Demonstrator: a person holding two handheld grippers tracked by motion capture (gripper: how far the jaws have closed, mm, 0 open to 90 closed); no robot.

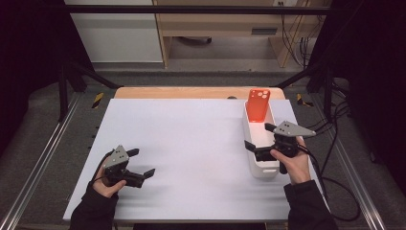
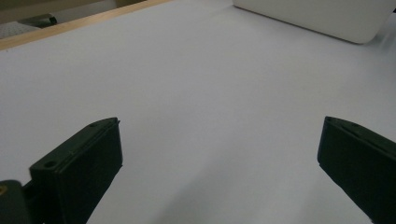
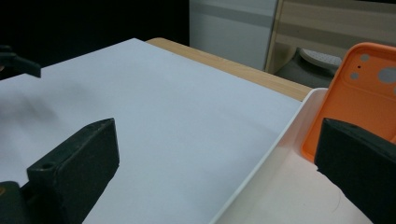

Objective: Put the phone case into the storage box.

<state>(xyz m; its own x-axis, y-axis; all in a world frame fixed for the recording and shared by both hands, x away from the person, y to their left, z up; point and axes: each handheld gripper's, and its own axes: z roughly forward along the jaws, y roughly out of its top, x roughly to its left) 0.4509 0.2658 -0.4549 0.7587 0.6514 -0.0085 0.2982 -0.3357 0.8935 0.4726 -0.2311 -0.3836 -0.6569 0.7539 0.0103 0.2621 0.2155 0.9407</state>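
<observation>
Inside white bin [image 1: 261, 158], orange phone case [image 1: 258, 104]

The right gripper [image 3: 217, 172] has its two black fingers [image 3: 74, 170] spread wide apart with nothing between them. The one at the left of the view hangs over the white desk [image 3: 154, 112]; the other sits above the inside of a white tray [image 3: 280, 140]. The tray's rim runs diagonally up between the fingers. Just beyond the second finger, an orange phone case [image 3: 359, 93] leans upright in the tray, its camera holes at the top. Far off past the first finger, another dark gripper tip [image 3: 18, 63] shows.
</observation>
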